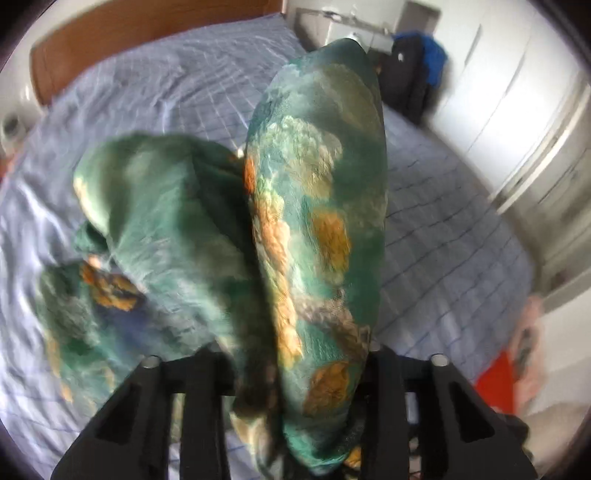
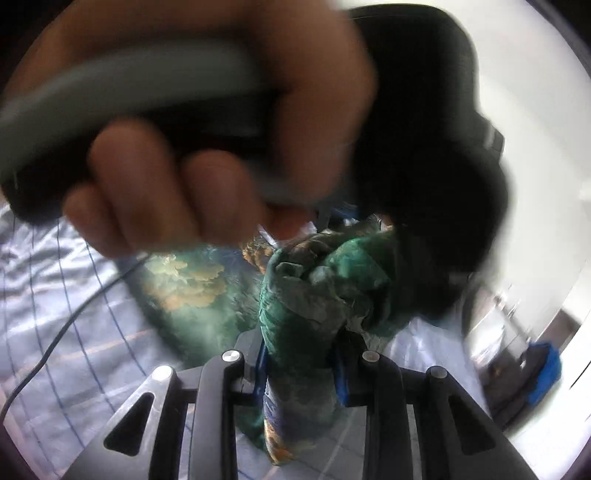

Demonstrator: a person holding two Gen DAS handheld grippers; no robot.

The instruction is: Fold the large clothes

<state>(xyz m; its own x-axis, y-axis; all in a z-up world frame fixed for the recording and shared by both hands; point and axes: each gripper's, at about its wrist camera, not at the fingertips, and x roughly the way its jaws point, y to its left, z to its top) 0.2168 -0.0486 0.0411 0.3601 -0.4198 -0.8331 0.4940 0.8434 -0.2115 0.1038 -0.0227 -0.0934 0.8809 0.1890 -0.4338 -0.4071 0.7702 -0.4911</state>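
A green garment with orange and cream flower print [image 1: 314,206] rises in a thick bunched fold from between the fingers of my left gripper [image 1: 295,373], which is shut on it above the bed. More of that cloth droops to the left onto the sheet. In the right wrist view my right gripper [image 2: 301,363] is shut on a twisted wad of the green garment [image 2: 317,295]. Just beyond it, very close and blurred, a hand [image 2: 207,155] holds the grey handle of the other gripper.
A pale blue checked bedsheet [image 1: 166,85] covers the bed, with a brown headboard [image 1: 110,33] at the far end. White wardrobe doors [image 1: 517,110] and a dark and blue bag [image 1: 421,70] stand to the right. A thin black cable [image 2: 62,332] trails over the sheet.
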